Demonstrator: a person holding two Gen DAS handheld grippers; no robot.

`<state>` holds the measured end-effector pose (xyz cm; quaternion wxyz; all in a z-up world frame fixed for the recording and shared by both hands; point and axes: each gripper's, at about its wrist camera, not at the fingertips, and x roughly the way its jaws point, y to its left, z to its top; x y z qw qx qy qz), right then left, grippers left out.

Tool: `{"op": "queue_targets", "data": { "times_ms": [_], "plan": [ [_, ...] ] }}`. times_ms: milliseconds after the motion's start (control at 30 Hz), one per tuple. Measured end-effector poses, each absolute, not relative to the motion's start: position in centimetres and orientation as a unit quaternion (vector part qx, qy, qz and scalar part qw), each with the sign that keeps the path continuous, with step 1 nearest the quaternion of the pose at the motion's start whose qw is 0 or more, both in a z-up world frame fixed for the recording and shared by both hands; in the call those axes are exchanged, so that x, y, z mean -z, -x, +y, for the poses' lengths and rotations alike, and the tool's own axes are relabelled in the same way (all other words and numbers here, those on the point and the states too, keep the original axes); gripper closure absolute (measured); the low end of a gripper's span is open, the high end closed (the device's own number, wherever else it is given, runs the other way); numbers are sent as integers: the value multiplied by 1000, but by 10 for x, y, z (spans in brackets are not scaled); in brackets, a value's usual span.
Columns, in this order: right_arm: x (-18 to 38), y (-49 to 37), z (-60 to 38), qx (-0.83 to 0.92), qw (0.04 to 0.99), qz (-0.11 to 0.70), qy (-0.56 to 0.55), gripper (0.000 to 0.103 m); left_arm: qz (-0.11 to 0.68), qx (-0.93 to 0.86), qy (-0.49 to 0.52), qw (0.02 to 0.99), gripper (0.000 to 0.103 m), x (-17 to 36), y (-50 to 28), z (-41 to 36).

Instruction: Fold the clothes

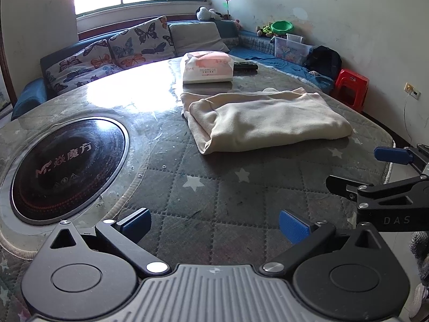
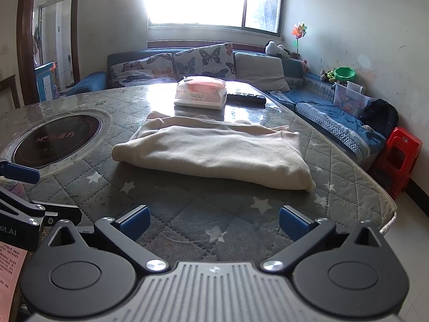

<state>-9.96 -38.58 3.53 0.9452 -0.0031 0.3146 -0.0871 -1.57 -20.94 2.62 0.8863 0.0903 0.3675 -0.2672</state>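
A cream garment (image 1: 265, 119) lies folded into a thick rectangle on the quilted table cover (image 1: 214, 187), with a flatter layer sticking out along its far side. In the right wrist view the same cream garment (image 2: 214, 153) sits ahead in the middle of the table. My left gripper (image 1: 214, 224) is open, hovering over bare cover well short of the cloth. My right gripper (image 2: 214, 221) is open too, nothing between its blue pads. The right gripper (image 1: 375, 166) also shows at the right edge of the left wrist view, and the left gripper (image 2: 16, 187) at the left edge of the right one.
A white and pink packet (image 1: 207, 67) and a dark remote (image 1: 245, 66) lie behind the garment. A round black cooktop (image 1: 67, 169) is set into the table on the left. A sofa with butterfly cushions (image 1: 128, 45) runs behind, and a red stool (image 1: 351, 87) stands off the right edge.
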Motion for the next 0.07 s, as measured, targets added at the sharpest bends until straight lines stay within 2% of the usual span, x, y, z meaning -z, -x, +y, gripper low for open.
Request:
{"op": "queue_targets", "data": {
  "times_ms": [67],
  "plan": [
    [-35,99,-386,87,945,315,3,0,368,270,-93,885,0,-27,15,-210]
  ]
}}
